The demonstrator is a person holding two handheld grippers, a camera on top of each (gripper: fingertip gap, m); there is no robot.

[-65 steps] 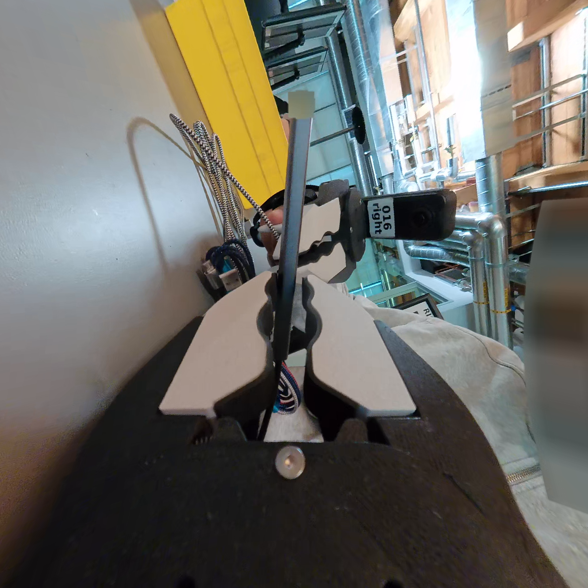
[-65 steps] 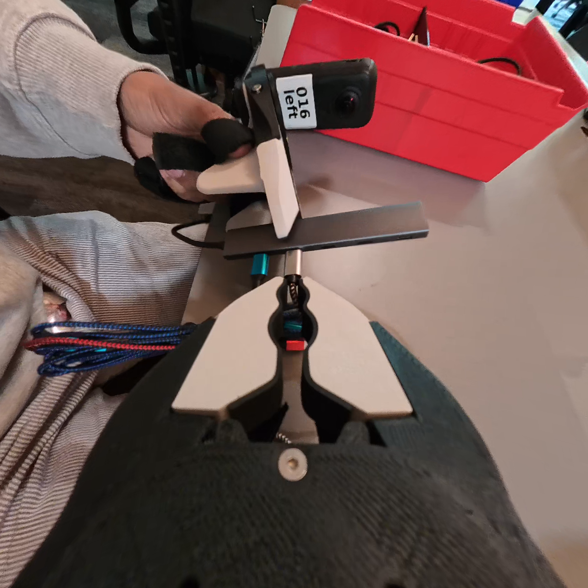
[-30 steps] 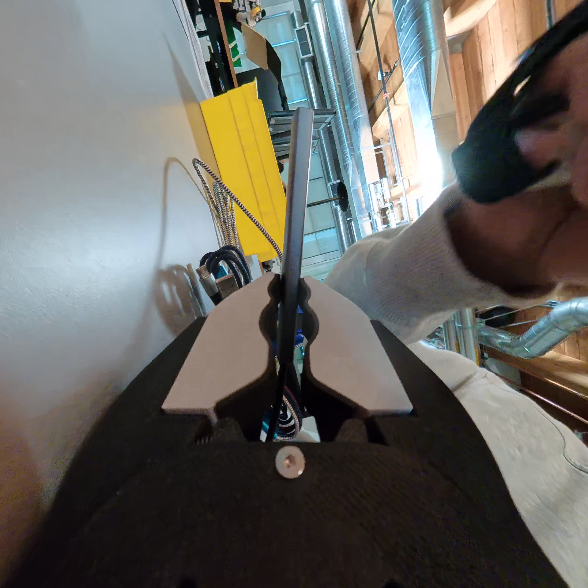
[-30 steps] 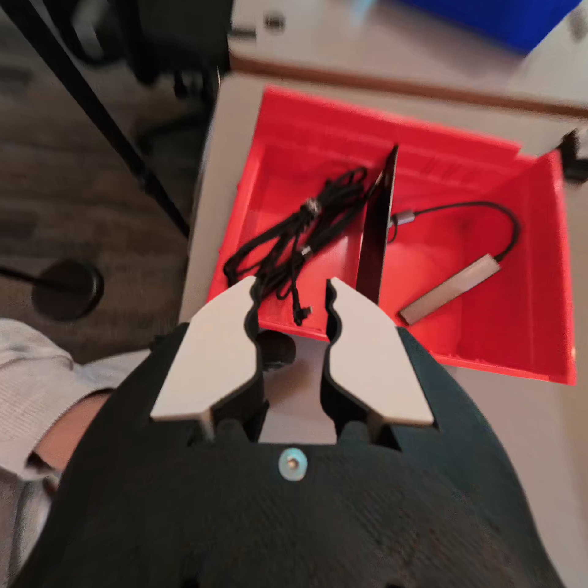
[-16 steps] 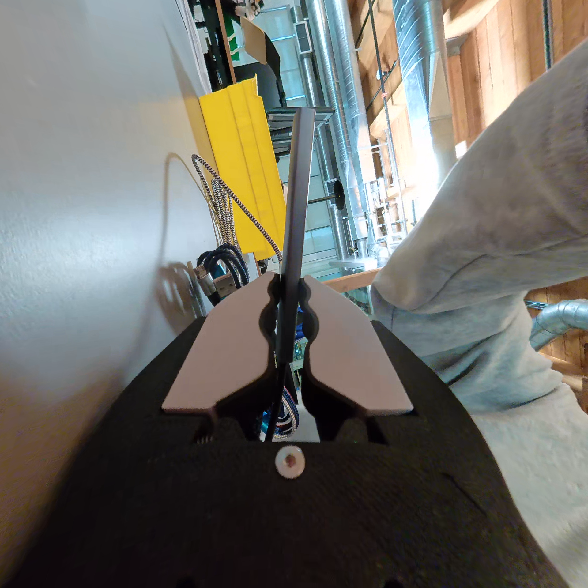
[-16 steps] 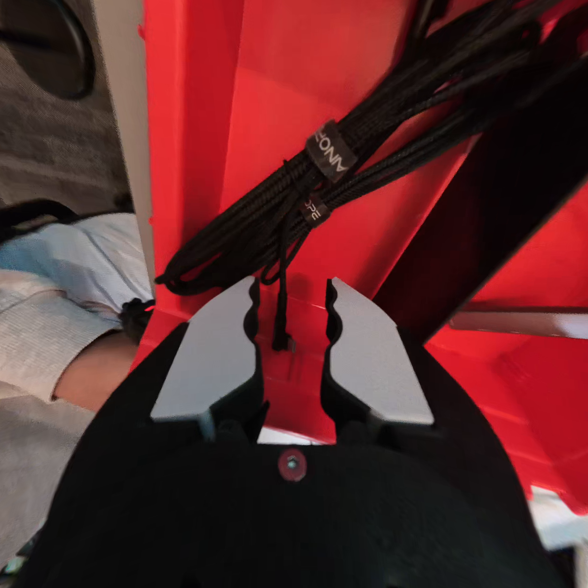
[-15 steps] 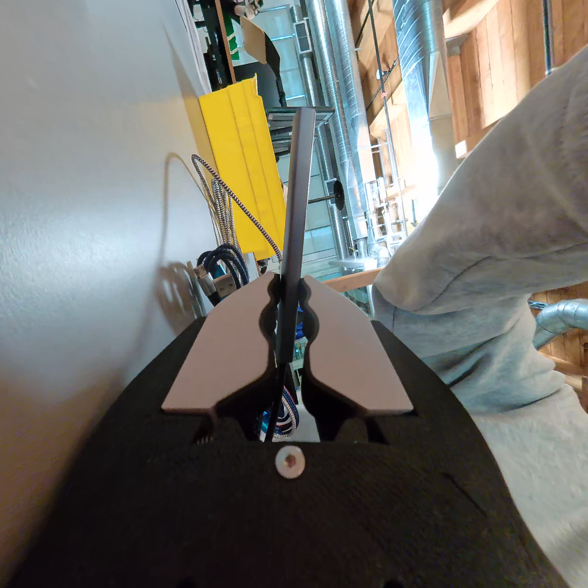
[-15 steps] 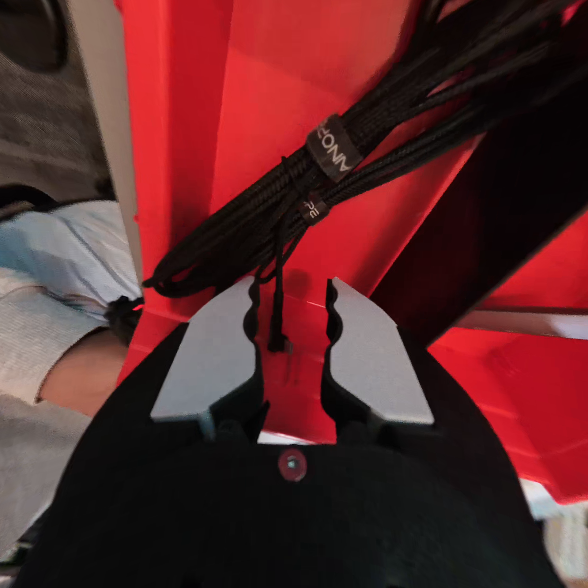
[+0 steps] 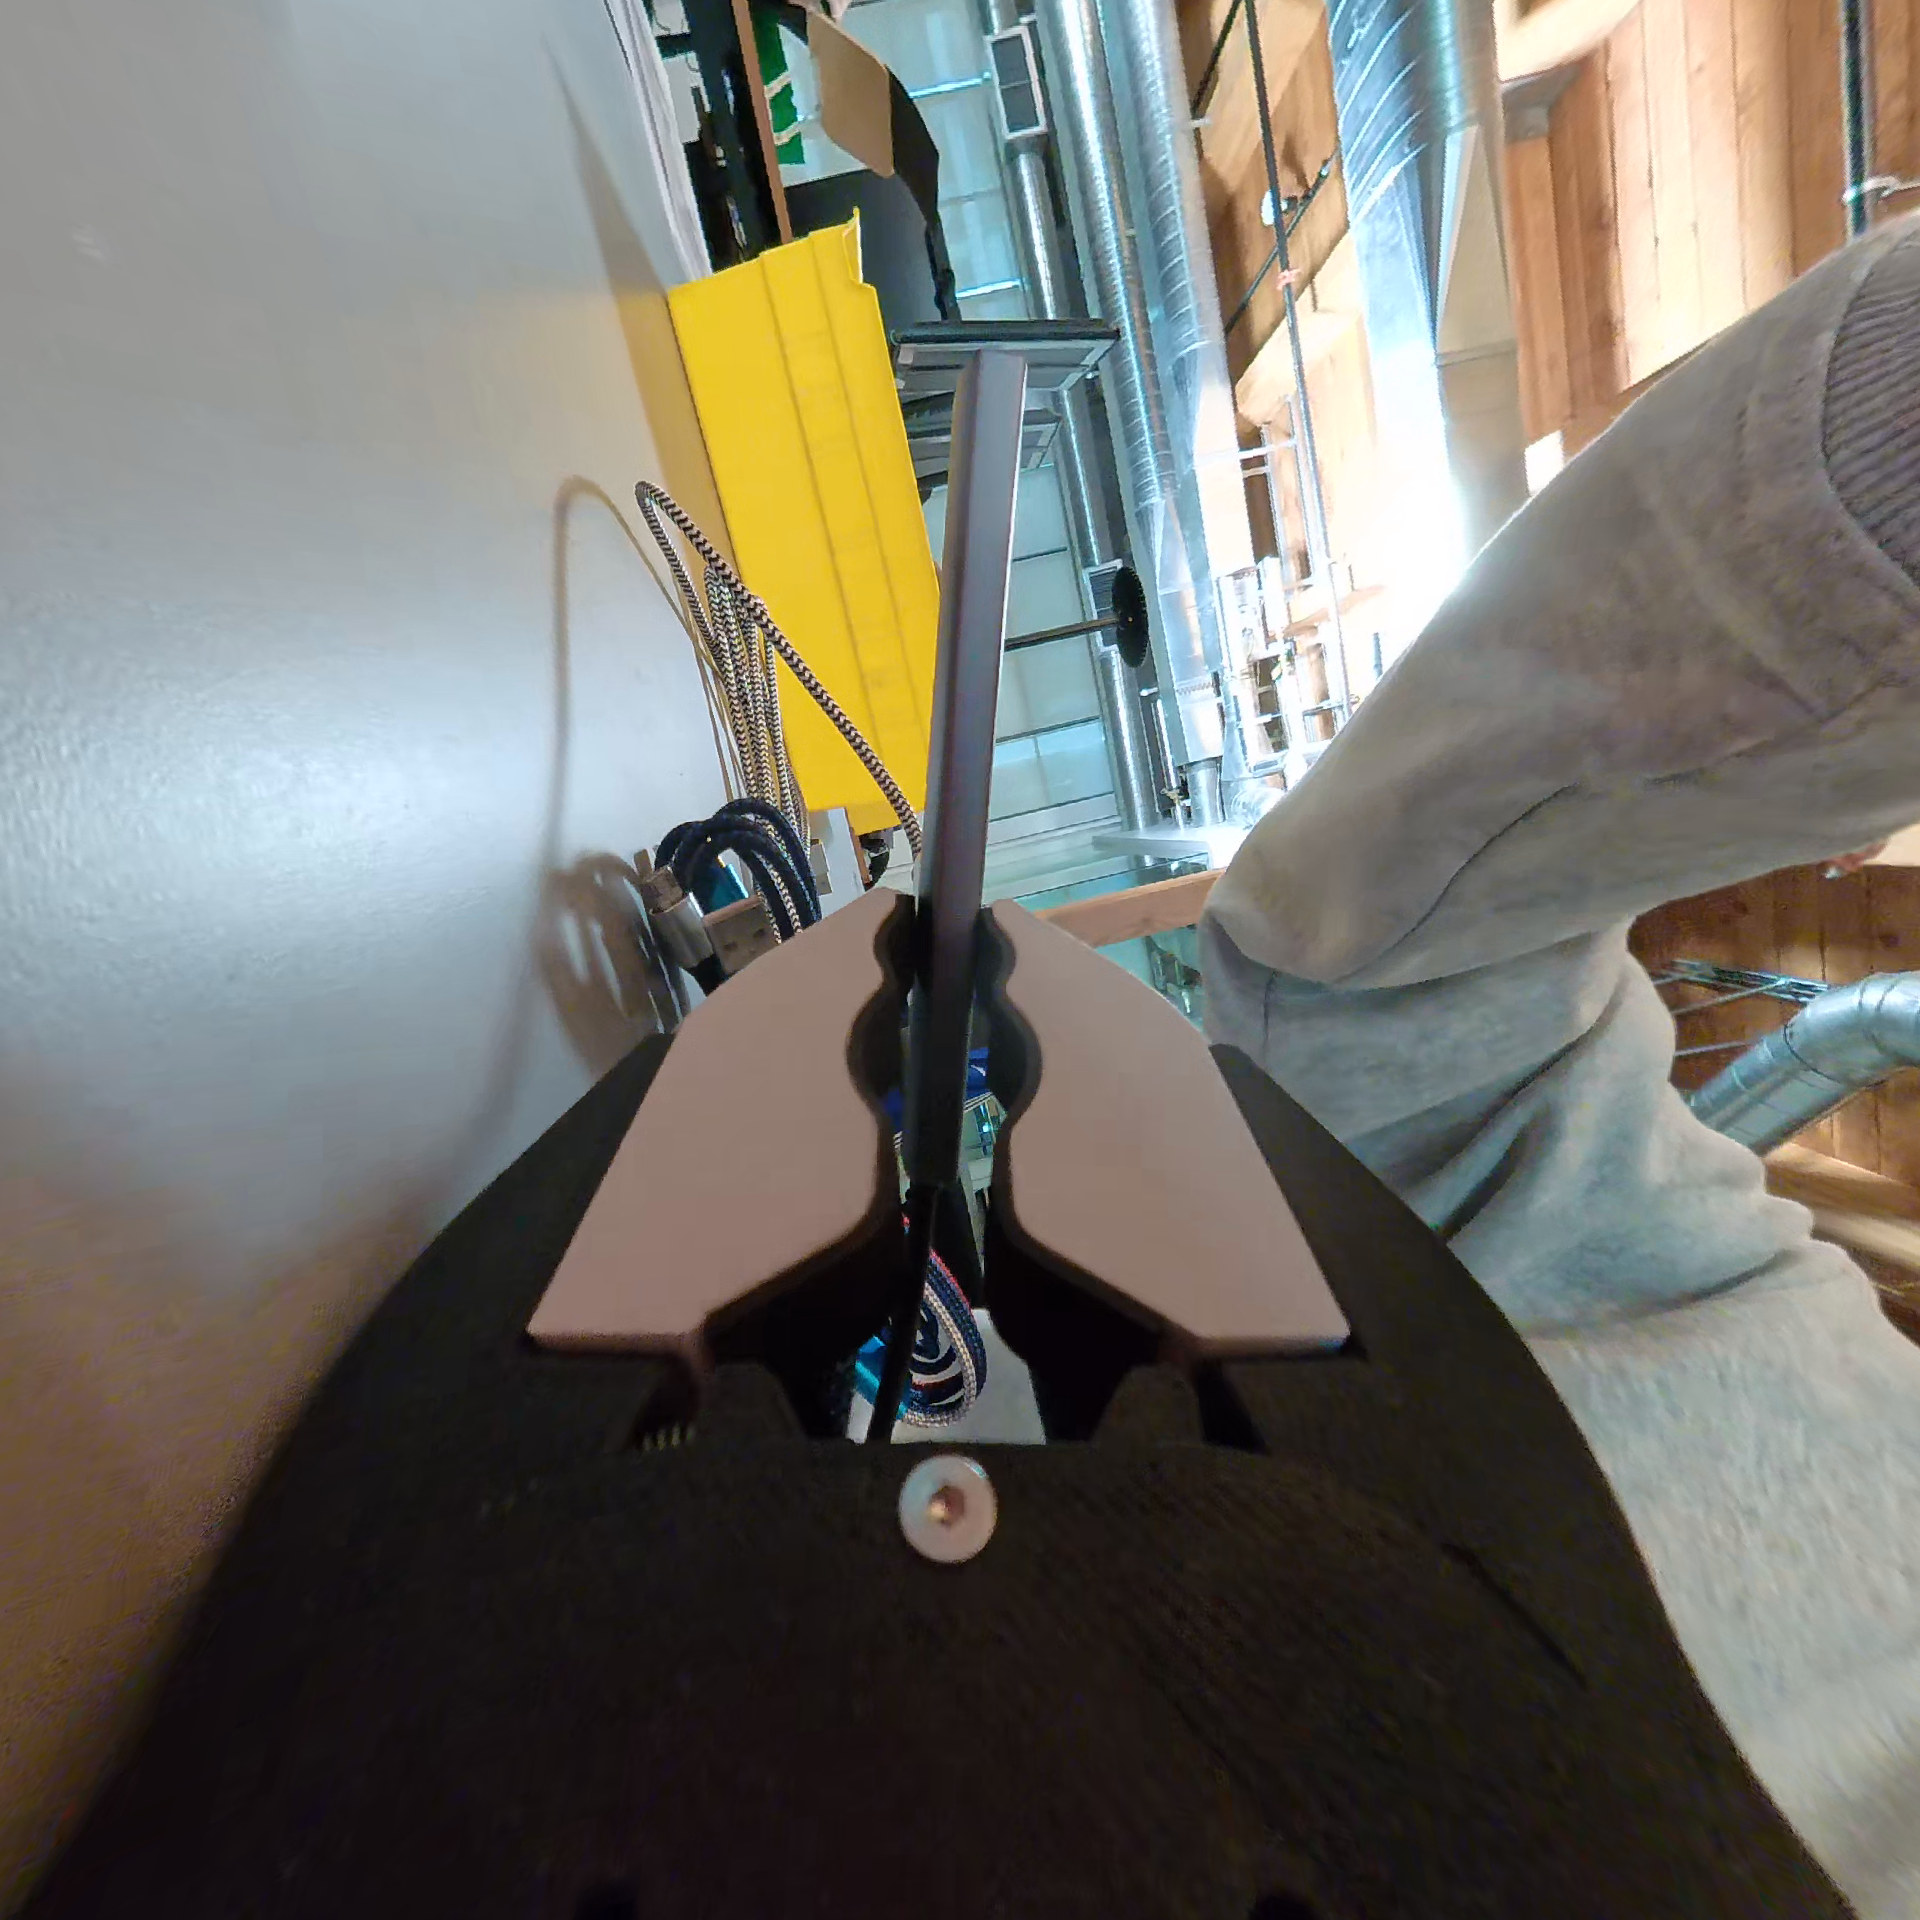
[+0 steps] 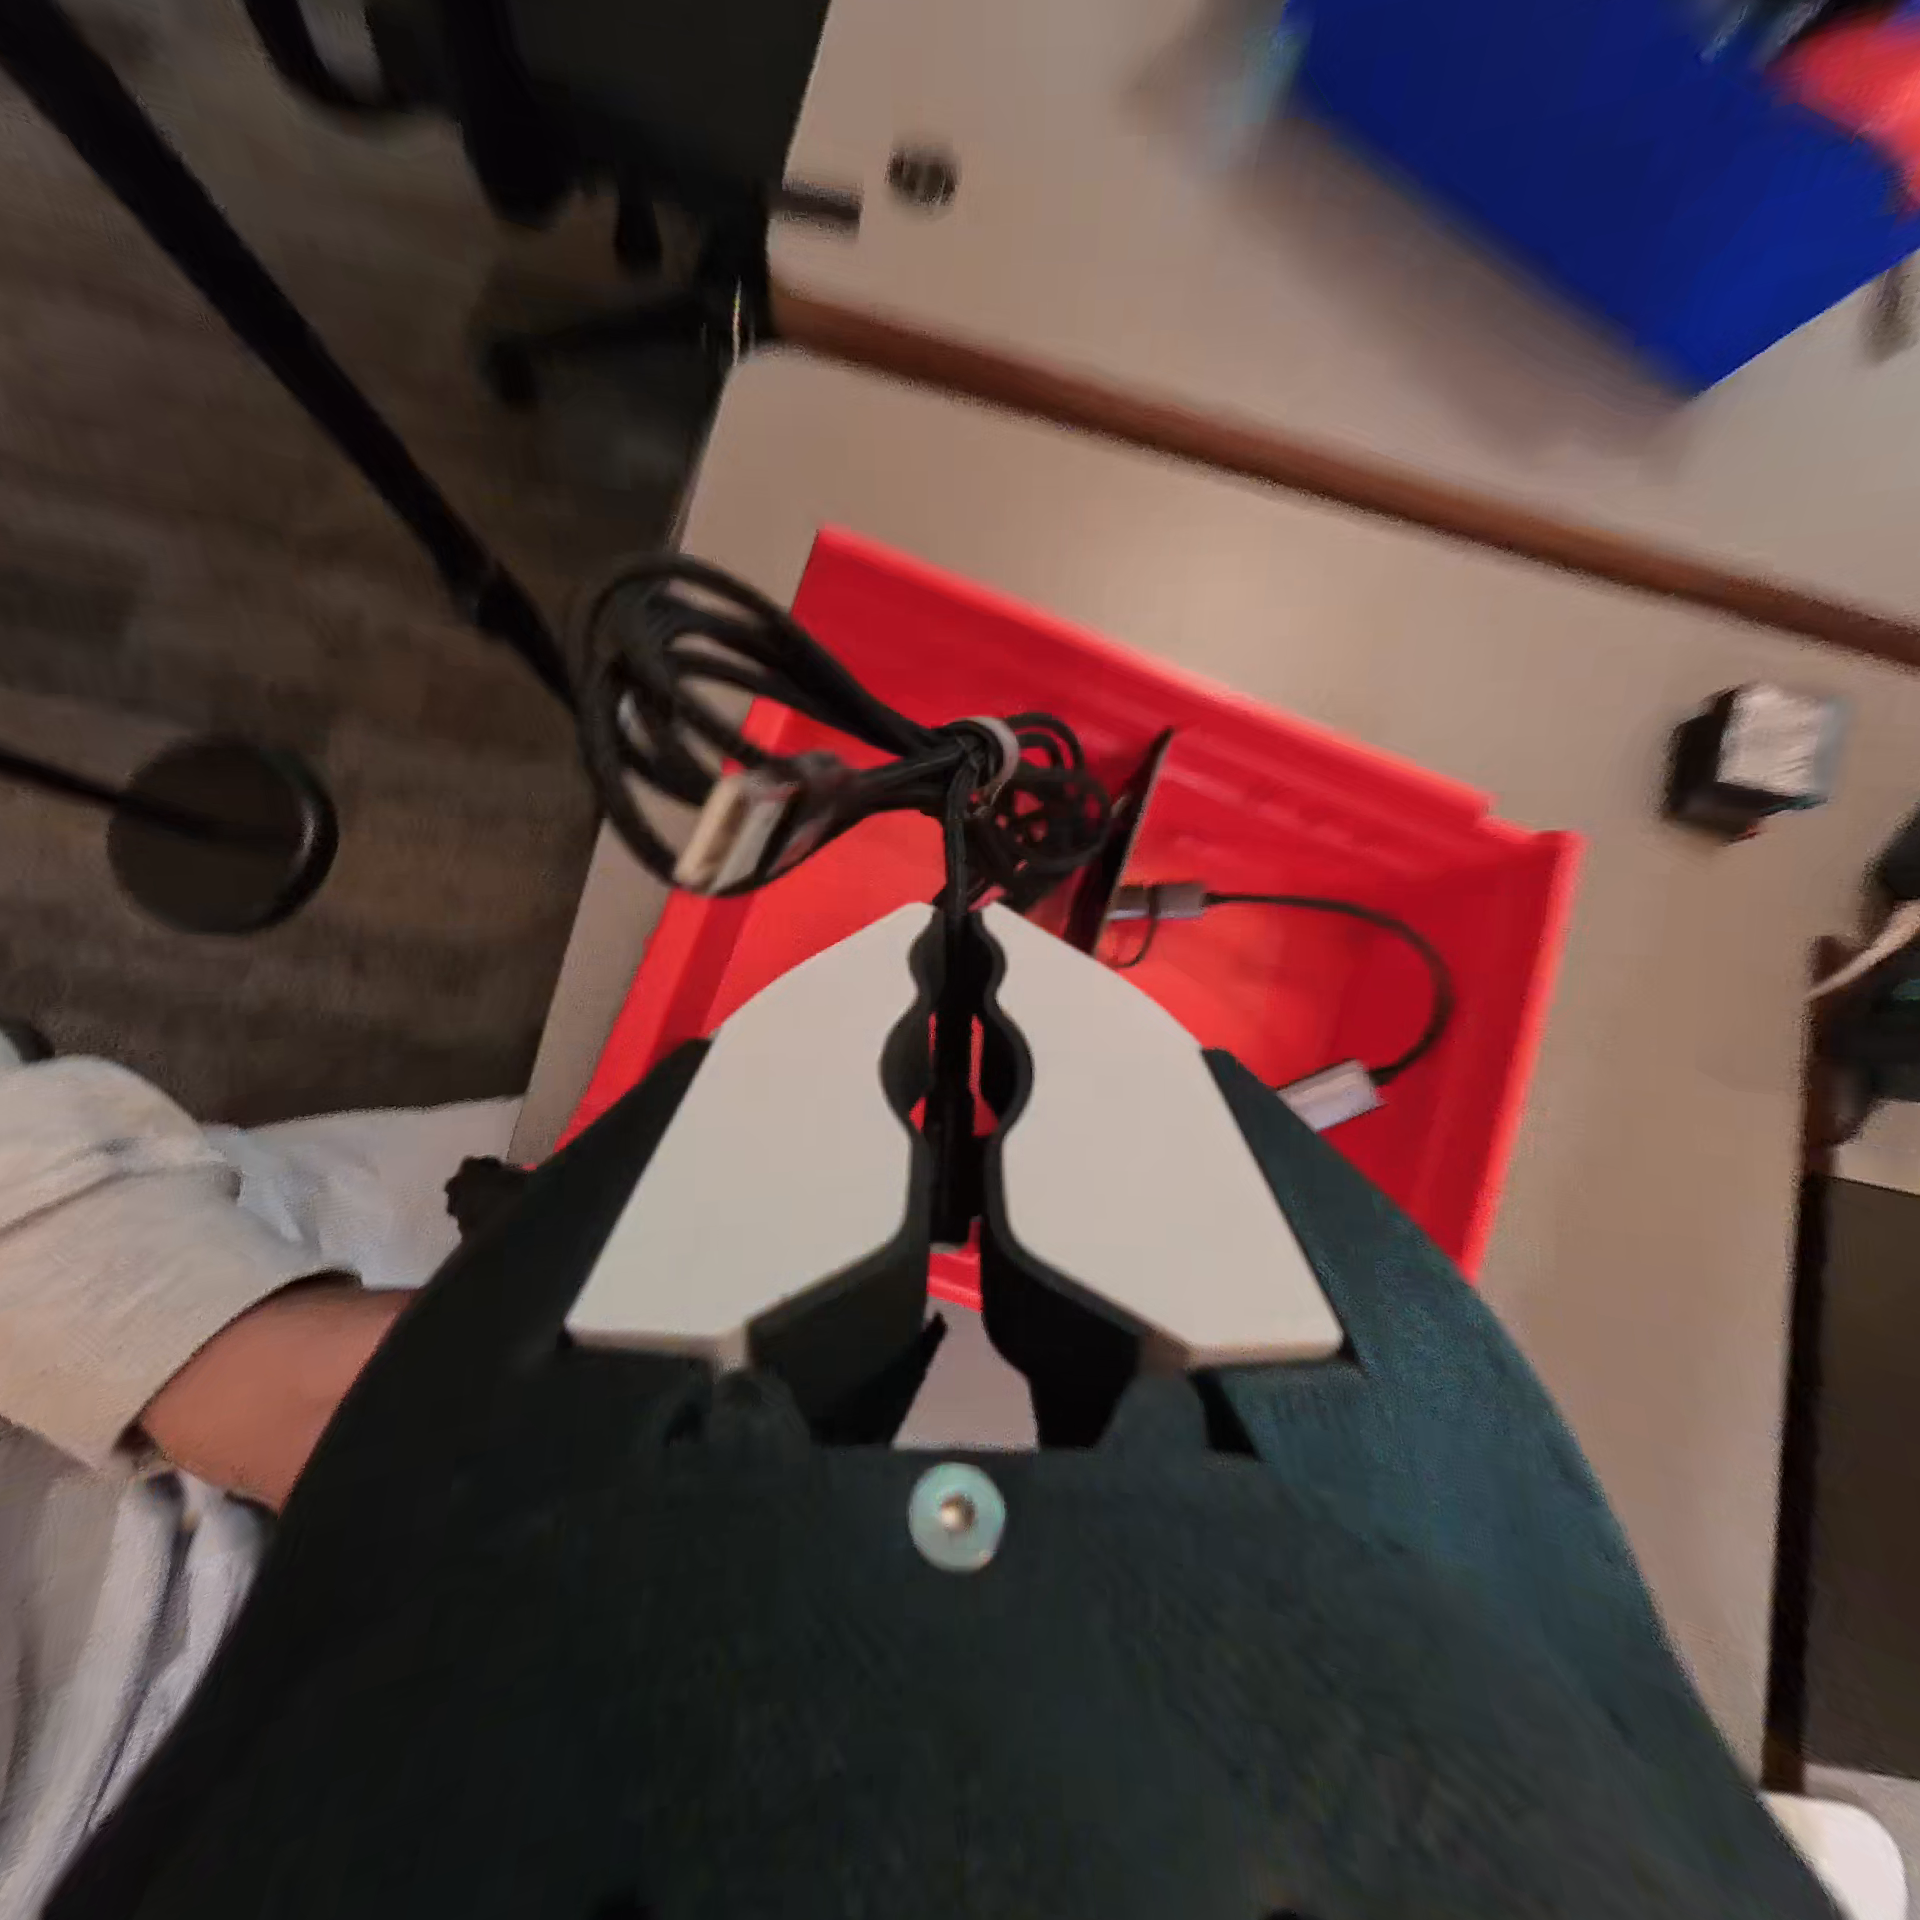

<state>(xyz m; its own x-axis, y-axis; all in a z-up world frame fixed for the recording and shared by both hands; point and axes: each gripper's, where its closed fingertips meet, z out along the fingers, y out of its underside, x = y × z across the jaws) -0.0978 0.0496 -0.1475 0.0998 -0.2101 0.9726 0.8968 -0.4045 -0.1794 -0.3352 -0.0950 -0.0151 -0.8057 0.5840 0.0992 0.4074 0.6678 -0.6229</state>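
Observation:
My left gripper (image 9: 943, 914) is shut on a thin dark flat bar (image 9: 971, 644) that sticks out past the fingertips, with a thin black cord trailing back between the fingers. My right gripper (image 10: 954, 912) is shut on a bundled black cable (image 10: 831, 769), lifted above a red bin (image 10: 1517, 997). The bundle hangs ahead of the fingertips with a silver plug (image 10: 727, 831) at its left. The bin holds a black divider (image 10: 1127, 831) and a grey adapter with a short black cord (image 10: 1423, 977).
In the left wrist view, a white table top (image 9: 312, 623) fills the left side, with a yellow bin (image 9: 821, 540), a black-and-white braided cable (image 9: 748, 644) and a dark blue cable (image 9: 743, 862). A grey sleeve (image 9: 1558, 727) is at right. A blue bin (image 10: 1579, 166) lies beyond the red bin. My right fingertips sit around 30 centimetres from my left ones.
My right gripper has shut on the black cable bundle and lifted it out of the red bin, pulling back and up. My left gripper still holds the dark bar, unmoved.

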